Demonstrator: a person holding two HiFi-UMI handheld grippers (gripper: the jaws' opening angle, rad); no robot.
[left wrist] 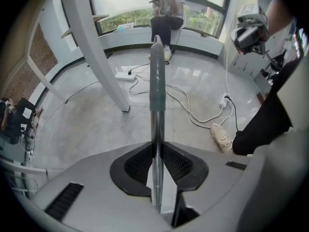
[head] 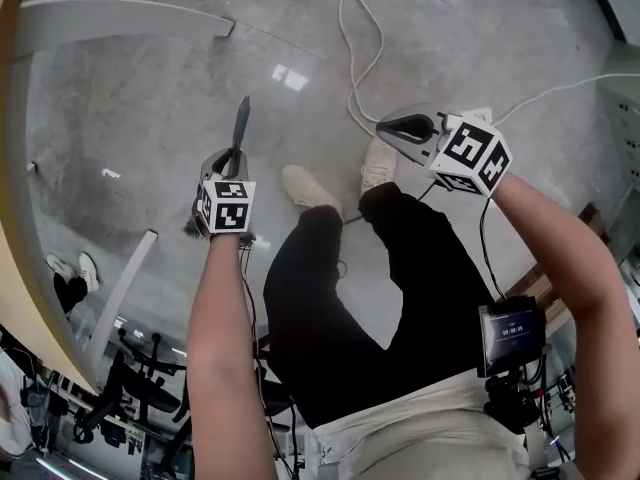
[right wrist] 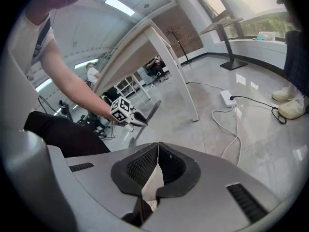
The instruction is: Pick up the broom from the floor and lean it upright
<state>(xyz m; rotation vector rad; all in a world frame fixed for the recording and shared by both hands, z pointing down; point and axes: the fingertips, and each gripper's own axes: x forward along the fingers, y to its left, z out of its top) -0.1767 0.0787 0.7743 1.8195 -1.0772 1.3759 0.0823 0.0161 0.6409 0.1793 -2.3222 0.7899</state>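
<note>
Right, biggest first: one glossy grey floor point(head: 150, 98) spreads under you, and a white desk leg point(left wrist: 99, 47) slants up ahead. Then one broom point(left wrist: 157, 81), and it's in your left gripper point(head: 231, 160), out over the floor beside your left leg. The jaws are pinching its bare metal shaft, and the grey sleeve at the top pokes out well beyond them. The bristle end drops below the gripper, and you can't tell whether it clears the floor.

I'd judge it a light, stiff pole that won't sag but is weighted toward the head. That chromed tube looks slick, so it could twist or slide in a narrow pinch. The grey sleeve looks like the grippier place to hold.

Your right gripper point(right wrist: 157, 149) hangs free off to the side, jaws pressed together on nothing.

Smaller stuff: at least two white cables point(head: 350, 58) snake across the floor, and one power strip point(left wrist: 125, 75) sits past the desk leg.
</note>
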